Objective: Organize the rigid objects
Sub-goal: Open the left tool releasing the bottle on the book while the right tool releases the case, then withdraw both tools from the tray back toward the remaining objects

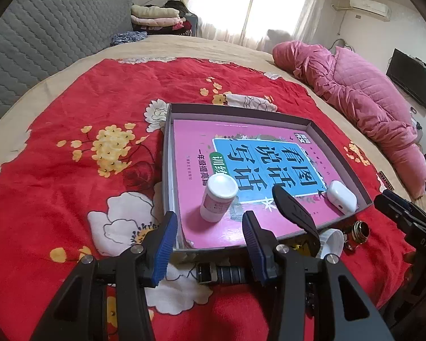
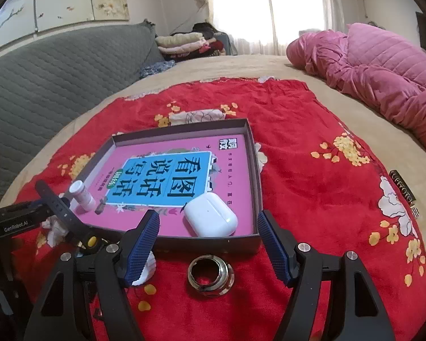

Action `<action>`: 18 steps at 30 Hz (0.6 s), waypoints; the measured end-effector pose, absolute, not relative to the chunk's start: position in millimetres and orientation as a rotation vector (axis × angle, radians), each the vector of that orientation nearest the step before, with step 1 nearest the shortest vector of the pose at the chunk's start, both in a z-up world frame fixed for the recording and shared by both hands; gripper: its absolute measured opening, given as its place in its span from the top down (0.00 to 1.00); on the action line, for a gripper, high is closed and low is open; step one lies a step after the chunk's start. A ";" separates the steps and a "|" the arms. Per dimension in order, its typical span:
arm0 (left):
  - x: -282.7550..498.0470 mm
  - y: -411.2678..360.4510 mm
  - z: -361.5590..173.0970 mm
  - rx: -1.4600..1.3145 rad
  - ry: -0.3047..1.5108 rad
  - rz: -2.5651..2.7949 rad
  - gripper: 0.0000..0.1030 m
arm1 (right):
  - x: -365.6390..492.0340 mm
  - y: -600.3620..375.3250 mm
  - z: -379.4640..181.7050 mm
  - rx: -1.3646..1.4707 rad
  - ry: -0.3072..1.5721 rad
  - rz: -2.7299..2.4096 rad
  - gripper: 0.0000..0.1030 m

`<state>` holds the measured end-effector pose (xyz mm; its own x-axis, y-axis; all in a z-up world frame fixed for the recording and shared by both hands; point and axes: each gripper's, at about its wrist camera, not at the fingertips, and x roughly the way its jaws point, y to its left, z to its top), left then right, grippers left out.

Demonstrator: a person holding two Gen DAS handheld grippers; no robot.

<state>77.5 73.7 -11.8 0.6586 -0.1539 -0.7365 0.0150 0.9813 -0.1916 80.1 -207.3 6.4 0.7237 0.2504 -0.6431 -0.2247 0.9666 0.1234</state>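
We see shallow grey cardboard tray (image 1: pixel 360 187) holding pink book: white plastic bottle (image 1: pixel 217 199) upright inside, white rounded earbud case (image 2: pixel 210 218) lying flat inside. Our left gripper (image 1: pixel 210 251) and right gripper (image 2: pixel 208 248) both gape, empty.

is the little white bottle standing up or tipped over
Upright. The bottle stands on its base on the pink book in the box, its cap facing up.

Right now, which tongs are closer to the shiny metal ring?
The right tongs: the metal ring sits on the blanket right between their open fingers. The left tongs hover by the little white bottle, farther away.
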 end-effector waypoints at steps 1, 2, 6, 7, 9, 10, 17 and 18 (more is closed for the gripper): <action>76.3 74.3 -11.0 -0.176 0.846 -0.094 0.54 | 79.4 -207.1 7.1 0.042 0.714 0.266 0.29; 75.3 74.4 -10.1 -0.179 0.845 -0.092 0.54 | 78.8 -207.2 7.4 0.042 0.713 0.265 0.29; 70.0 75.3 -5.5 -0.184 0.837 -0.087 0.54 | 75.9 -208.4 10.2 0.045 0.707 0.264 0.29; 68.6 75.0 -4.6 -0.183 0.836 -0.087 0.53 | 75.3 -208.3 11.1 0.046 0.706 0.263 0.29; 66.1 75.0 -3.1 -0.182 0.834 -0.087 0.53 | 74.9 -209.2 12.2 0.050 0.703 0.263 0.29; 65.1 75.1 -2.6 -0.182 0.834 -0.088 0.53 | 74.4 -209.8 12.7 0.051 0.701 0.263 0.29; 57.0 75.5 2.8 -0.192 0.829 -0.091 0.52 | 70.5 -210.8 14.9 0.056 0.696 0.266 0.28; 55.7 75.5 3.9 -0.192 0.827 -0.090 0.52 | 69.9 -211.1 15.6 0.056 0.693 0.266 0.28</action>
